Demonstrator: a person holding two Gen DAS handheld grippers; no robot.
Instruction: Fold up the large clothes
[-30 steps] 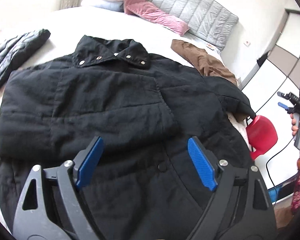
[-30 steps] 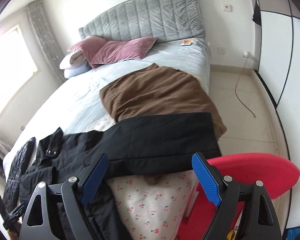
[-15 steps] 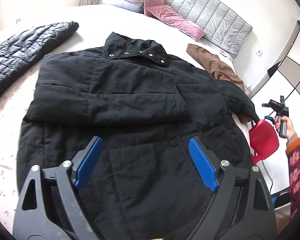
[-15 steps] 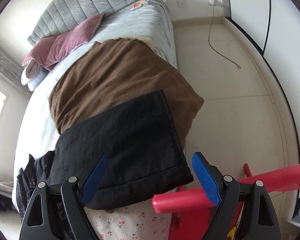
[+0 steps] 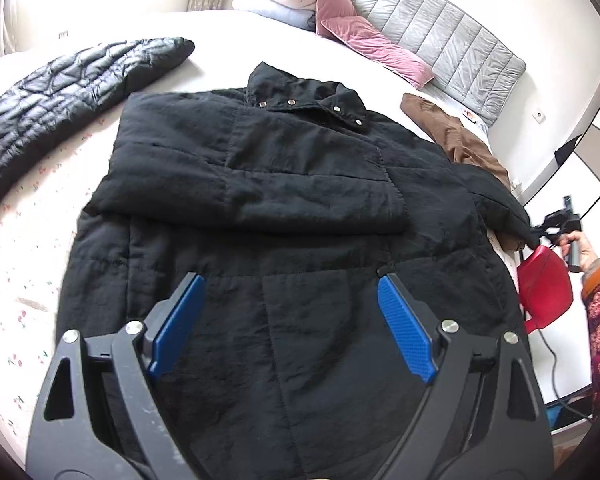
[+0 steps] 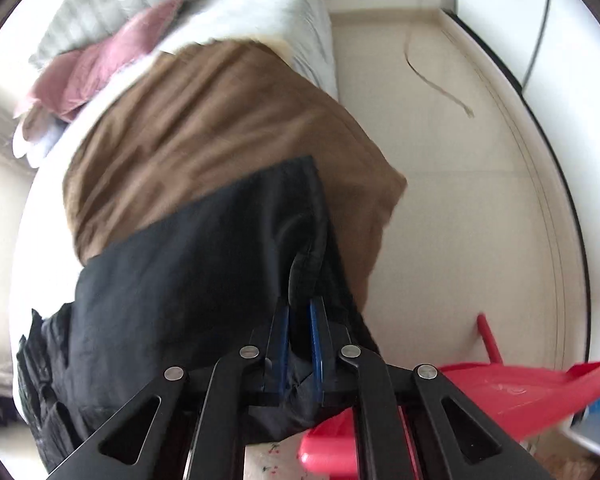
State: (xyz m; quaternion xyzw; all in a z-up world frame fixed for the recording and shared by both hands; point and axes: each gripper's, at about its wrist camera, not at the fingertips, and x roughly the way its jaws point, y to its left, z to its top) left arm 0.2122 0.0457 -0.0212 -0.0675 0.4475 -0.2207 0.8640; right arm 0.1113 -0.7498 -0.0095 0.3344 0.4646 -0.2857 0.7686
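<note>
In the left wrist view the padded black jacket with a snap-studded collar [image 5: 284,216] lies flat on the white floral bedsheet [image 5: 24,248], collar toward the far headboard and hem nearest the camera, one sleeve already folded across the chest; the left gripper [image 5: 288,316] hangs above the lower body with its blue-padded jaws spread wide and nothing between them. A shiny quilted dark puffer coat [image 5: 60,88] lies at far left, a brown garment [image 5: 456,140] at far right, and a red plastic stool [image 5: 544,292] stands off the right edge of the bed. In the right wrist view the right gripper [image 6: 300,332] has its jaws pressed together on the cuff end of the jacket's unfolded black sleeve [image 6: 204,248], which stretches out over the brown garment at the right edge of the bed. That sleeve's long axis runs away from the jacket body, so the coming fold likely means carrying the cuff leftward across the chest, and the right hand is the one placed for it
</note>
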